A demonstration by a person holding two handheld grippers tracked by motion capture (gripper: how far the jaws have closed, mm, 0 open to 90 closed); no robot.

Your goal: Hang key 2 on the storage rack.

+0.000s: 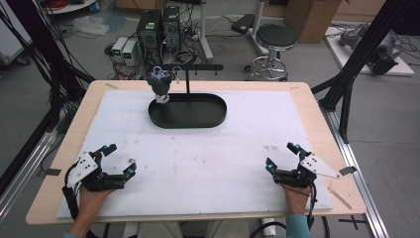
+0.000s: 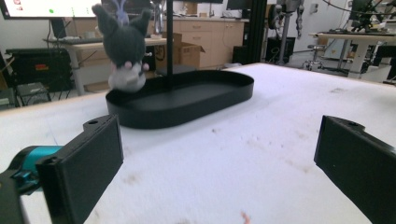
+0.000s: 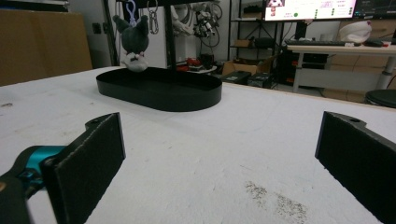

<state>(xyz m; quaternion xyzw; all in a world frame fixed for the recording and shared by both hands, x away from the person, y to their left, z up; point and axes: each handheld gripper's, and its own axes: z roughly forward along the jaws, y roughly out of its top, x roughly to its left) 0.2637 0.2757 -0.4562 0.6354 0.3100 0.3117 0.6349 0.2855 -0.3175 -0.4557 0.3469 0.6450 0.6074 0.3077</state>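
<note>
Both my claws sit low at the near edge of the tabletop [image 1: 208, 163], left claw [image 1: 120, 159] and right claw [image 1: 283, 155], each with its jaws spread wide and nothing between them. Looking along the left claw's jaws, there's only bare white padding with a few faint stains ahead; same story along the right one, plus a dark speckled smudge just in front. Further out, well apart from both claws, lies the black oval tray [image 1: 198, 119], with a thin black stand [image 1: 187, 82] rising from it. And there at the far left end of the tray hangs the plush toy [image 1: 161, 84], a dark grey little creature with pointed ears and a pale lower part, dangling from a loop on the stand's crossbar, its bottom just above or maybe brushing the tray; I can't tell which. I reckon it's light and soft, it'll squash under the pads and swing if nudged, nothing fragile about it. Best bet, I think, is pinching the round body across its middle, then lifting to free the loop.
</note>
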